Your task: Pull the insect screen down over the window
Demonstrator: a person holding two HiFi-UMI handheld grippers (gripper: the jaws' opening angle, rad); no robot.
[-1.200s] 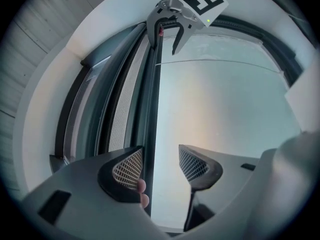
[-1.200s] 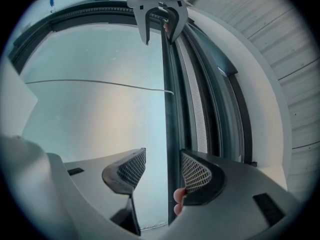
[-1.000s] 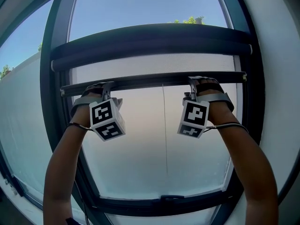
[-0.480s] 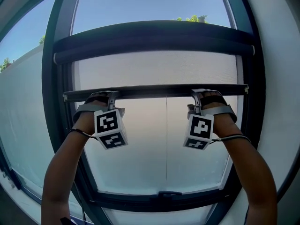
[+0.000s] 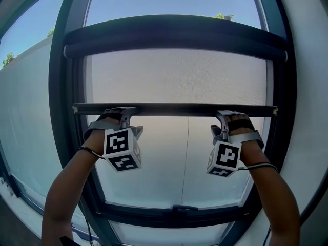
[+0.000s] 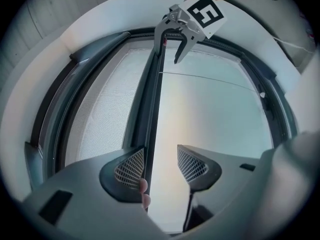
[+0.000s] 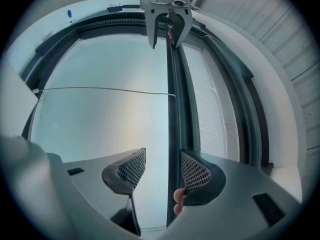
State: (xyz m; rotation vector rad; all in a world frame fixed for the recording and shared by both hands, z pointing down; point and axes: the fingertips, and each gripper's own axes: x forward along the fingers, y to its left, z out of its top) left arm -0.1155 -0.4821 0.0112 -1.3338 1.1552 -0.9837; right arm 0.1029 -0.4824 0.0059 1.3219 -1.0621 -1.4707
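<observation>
A: Left hand-held gripper (image 6: 161, 161), state?
B: Jaws noted spread. The pull bar (image 6: 150, 109) is lodged between them and laid against one jaw only; a gap is left to the other. Nothing is pinched. Fingertips (image 6: 143, 185) are seen just behind that jaw, at the bar.

A: Right hand-held gripper (image 7: 163, 166)?
B: Same picture, mirrored. Jaws are held apart, with the bar run along one pad and clear of the other. Fingertips (image 7: 179, 199) are seen there too. The bar is judged hooked, not clamped.

A: Placement along the bar?
B: One gripper is set near the left end, the other near the right end. The thin pull cord (image 5: 185, 158) is hung from the bar's middle, between them, untouched.

A: And the insect screen (image 5: 174, 78)?
B: Mesh is stretched from the dark housing (image 5: 174, 37) at the top down to the bar. The bar is held level, about midway down the opening. Below it, bare glass (image 5: 154, 178) is left uncovered as far as the bottom frame (image 5: 143, 219).

A: Progress judged?
B: The upper part is covered; the lower part is left to do. The bar is to be drawn evenly down to the bottom frame and presumably seated there, though no catch can be made out. Uneven pull is judged the main risk, since the bar could be skewed in its side tracks.
</observation>
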